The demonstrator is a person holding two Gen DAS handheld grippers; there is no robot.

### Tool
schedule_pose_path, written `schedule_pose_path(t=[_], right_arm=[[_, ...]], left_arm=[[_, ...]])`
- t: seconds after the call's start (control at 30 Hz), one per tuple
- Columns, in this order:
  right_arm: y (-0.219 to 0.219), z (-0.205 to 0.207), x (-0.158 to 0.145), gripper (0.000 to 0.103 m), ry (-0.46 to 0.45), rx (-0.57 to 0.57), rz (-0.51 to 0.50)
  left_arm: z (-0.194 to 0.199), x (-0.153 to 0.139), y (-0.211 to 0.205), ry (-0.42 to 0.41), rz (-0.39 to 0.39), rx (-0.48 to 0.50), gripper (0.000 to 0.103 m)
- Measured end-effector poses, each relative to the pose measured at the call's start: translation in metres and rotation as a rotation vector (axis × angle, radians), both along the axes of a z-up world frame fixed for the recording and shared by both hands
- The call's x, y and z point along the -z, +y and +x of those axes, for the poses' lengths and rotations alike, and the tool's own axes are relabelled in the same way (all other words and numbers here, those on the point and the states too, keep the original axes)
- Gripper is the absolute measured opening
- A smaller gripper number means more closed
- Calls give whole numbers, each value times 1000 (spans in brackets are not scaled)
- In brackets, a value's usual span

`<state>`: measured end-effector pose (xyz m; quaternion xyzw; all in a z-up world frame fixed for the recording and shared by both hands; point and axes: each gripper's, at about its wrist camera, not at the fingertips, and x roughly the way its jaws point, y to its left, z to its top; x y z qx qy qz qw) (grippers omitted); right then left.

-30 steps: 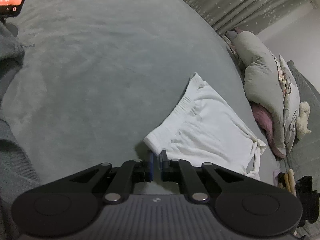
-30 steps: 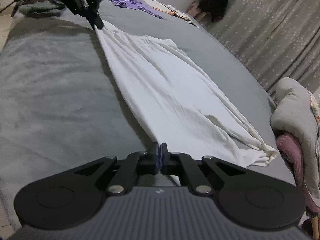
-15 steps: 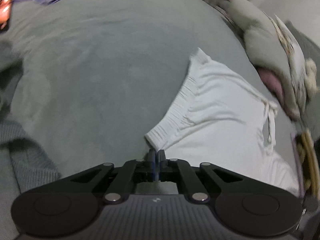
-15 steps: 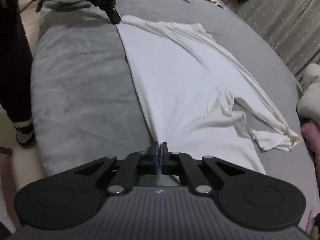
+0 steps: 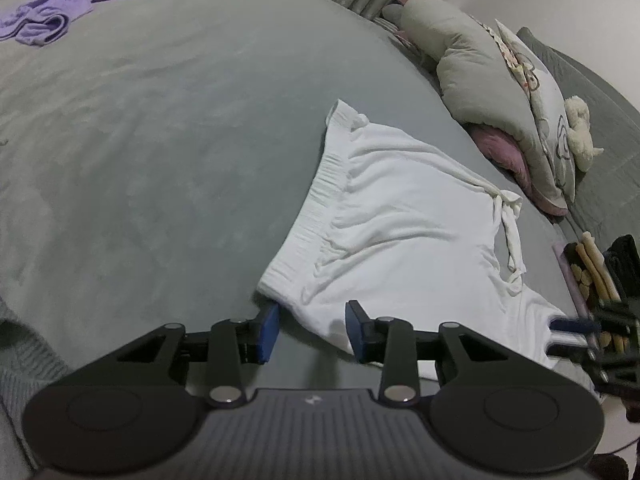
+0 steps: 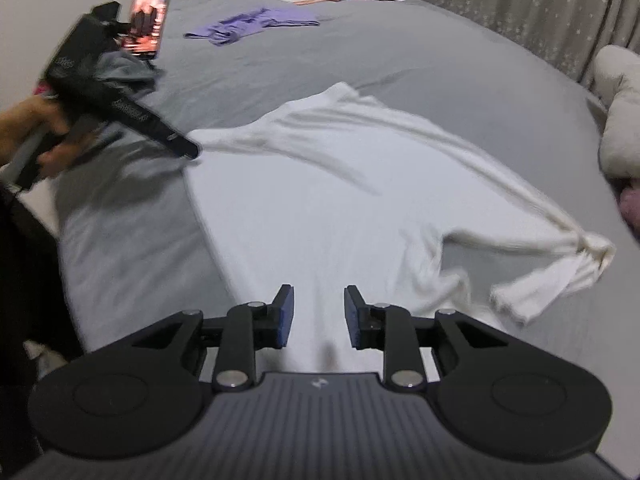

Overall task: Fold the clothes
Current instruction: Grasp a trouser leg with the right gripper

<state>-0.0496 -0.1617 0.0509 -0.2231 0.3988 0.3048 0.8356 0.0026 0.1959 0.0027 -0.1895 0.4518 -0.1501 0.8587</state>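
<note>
Checking left to right: my left hand-held gripper (image 5: 312,330) has let go, jaws spread at the waistband of the white garment (image 5: 400,232) (flat on the bed (image 5: 160,140)). Right hand-held gripper (image 6: 318,316) likewise released, empty. Spreading done; folding can start.

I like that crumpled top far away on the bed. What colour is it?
The crumpled top on the grey bed is purple, clearest in the left wrist view.
</note>
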Motion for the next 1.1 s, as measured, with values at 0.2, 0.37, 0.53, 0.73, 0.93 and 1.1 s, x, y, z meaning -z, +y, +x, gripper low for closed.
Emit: schedule_pose_path(t=[0.2, 0.37, 0.53, 0.73, 0.93, 1.1], right_arm=[[55, 56, 10, 30, -6, -22, -100], [88, 91, -1, 30, 8, -15, -69], [115, 122, -23, 30, 39, 21, 85], [138, 168, -21, 30, 183, 197, 199], [181, 219, 2, 42, 250, 405, 146], [211, 235, 36, 43, 214, 485, 20]], left_arm=[[4, 1, -1, 17, -12, -10, 35], [4, 4, 5, 25, -47, -42, 34], [4, 4, 6, 26, -67, -66, 34], [0, 4, 4, 0, -46, -89, 24], [-1, 6, 2, -30, -28, -128, 15], [0, 4, -4, -49, 7, -123, 14]])
